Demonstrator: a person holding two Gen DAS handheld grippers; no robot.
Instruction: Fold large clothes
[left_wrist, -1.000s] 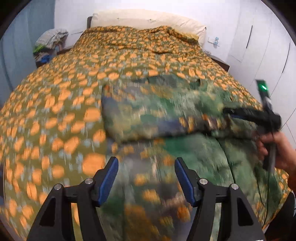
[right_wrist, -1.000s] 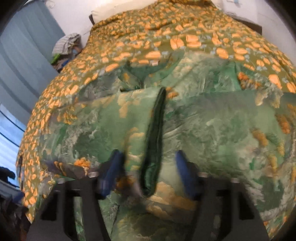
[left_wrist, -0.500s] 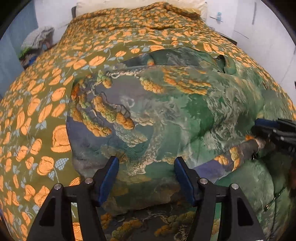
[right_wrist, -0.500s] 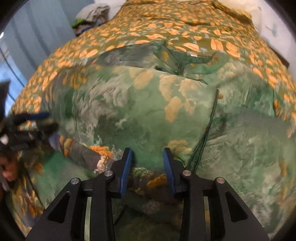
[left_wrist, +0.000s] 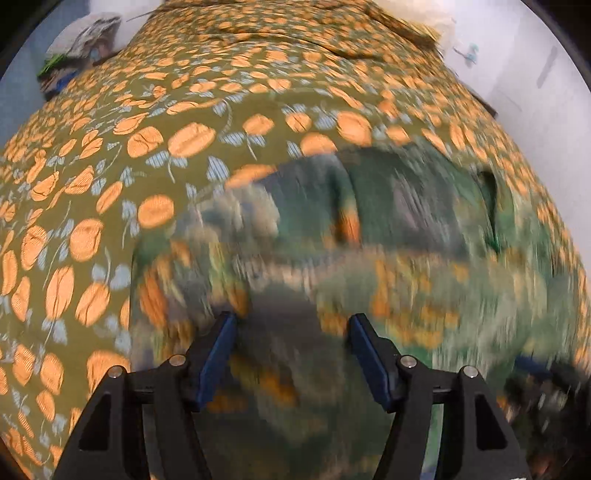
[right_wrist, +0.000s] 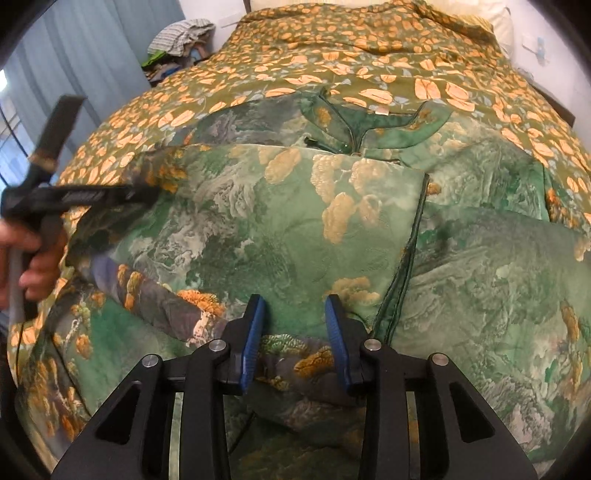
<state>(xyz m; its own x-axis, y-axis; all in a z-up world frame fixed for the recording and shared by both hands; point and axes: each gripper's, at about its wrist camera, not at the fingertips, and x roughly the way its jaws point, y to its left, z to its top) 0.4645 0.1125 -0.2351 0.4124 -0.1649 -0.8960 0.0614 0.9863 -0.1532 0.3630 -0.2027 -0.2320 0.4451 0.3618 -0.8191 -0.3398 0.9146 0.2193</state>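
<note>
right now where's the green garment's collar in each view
Left wrist: the collar is blurred, at centre right, where the green garment meets the bedspread.
Right wrist: sharp, at upper centre, its V neck opening toward the pillows.
Shared landmark: the clothes pile beside the bed, upper left in both.

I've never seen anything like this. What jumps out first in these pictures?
A big green garment printed with misty landscape scenes lies spread across the middle of a bed, partly folded, its dark-trimmed collar pointing toward the pillows. Under it lies an olive bedspread dotted with orange flowers. In the foreground, the black right gripper with blue pads pinches a fold of the garment.
</note>
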